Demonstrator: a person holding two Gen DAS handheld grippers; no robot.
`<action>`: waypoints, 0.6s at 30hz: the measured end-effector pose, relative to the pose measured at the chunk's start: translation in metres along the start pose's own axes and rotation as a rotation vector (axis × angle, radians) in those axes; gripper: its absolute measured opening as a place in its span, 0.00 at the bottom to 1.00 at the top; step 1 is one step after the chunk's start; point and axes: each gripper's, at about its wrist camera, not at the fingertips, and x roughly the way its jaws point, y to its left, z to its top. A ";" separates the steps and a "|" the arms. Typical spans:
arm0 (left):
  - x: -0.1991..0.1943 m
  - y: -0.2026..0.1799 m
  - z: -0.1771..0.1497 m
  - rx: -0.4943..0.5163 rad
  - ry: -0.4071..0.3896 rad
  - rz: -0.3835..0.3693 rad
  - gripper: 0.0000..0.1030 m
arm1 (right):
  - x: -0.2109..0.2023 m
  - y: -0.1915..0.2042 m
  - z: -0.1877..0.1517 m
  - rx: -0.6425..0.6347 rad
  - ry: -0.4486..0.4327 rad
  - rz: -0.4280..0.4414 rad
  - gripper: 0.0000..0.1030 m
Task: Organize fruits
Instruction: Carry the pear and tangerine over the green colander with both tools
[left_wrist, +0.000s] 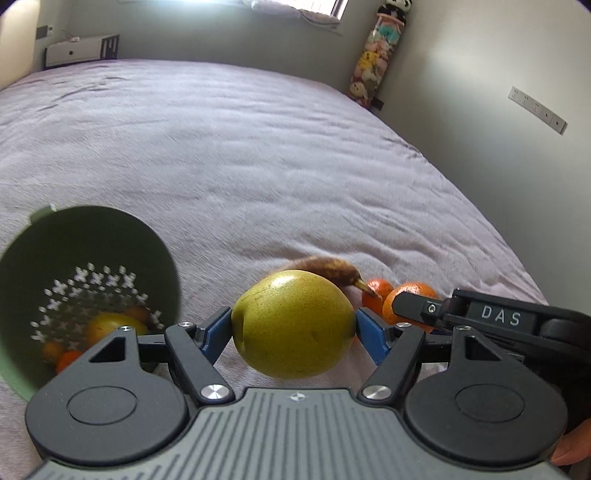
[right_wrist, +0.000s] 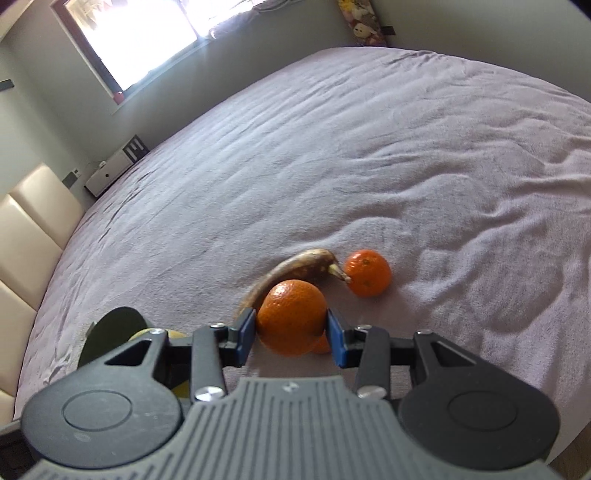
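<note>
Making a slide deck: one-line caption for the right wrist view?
Right gripper clamps an orange above the bedspread; banana and second orange wait behind.

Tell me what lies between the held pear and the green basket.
Only bare bedspread shows between pear and basket, in the left wrist view.

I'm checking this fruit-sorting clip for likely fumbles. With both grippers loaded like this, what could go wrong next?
1. The pear is wide and round; the left gripper holds it only at its two sides, so it might slip out.
2. The green basket already holds fruit, so a dropped pear could bruise them.
3. The right gripper with its orange sits close beside the left one; they might bump.
</note>
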 end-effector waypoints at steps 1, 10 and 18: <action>-0.004 0.002 0.002 -0.005 -0.007 0.004 0.81 | -0.002 0.004 0.000 -0.008 -0.002 0.007 0.38; -0.036 0.030 0.015 -0.057 -0.061 0.039 0.81 | -0.012 0.043 -0.002 -0.115 -0.016 0.064 0.38; -0.051 0.061 0.021 -0.092 -0.065 0.069 0.81 | -0.009 0.084 -0.014 -0.274 0.008 0.106 0.38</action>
